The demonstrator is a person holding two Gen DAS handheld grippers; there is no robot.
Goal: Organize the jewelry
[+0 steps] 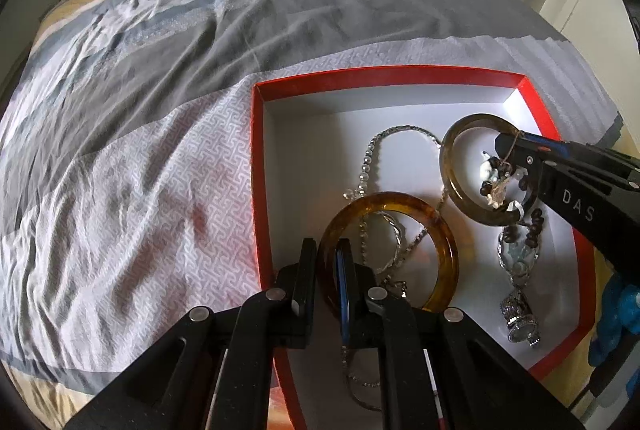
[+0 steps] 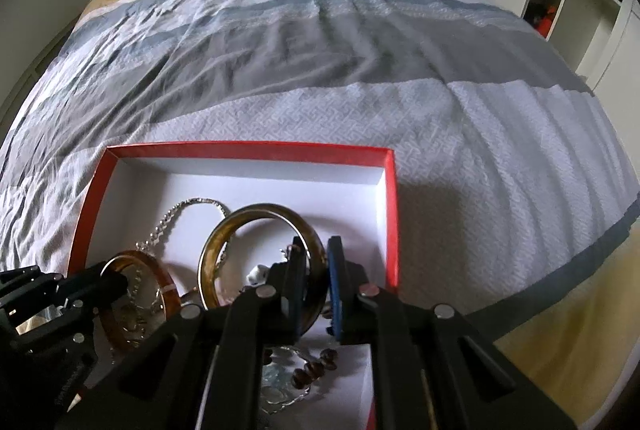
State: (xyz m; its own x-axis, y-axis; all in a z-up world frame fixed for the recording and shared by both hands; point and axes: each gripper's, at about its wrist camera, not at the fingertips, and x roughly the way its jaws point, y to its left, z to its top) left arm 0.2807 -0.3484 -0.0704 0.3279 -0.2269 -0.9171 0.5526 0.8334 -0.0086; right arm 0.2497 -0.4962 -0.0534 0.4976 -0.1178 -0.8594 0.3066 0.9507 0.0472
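Over the red box (image 1: 532, 101), each gripper (image 1: 326, 258) (image 2: 316, 262) clamps a bangle; the right one's (image 1: 452, 165) snagged bead string (image 1: 520, 226) might drag jewelry out.

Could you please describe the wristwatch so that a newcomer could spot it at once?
Start at the red cardboard box with white lining on the striped bedspread. Along its right side, nearest the camera, lies the silver metal wristwatch, the only piece with a round dial.

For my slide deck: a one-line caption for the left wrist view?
Left gripper pinches an amber bangle over the red box; right gripper holds an olive bangle.
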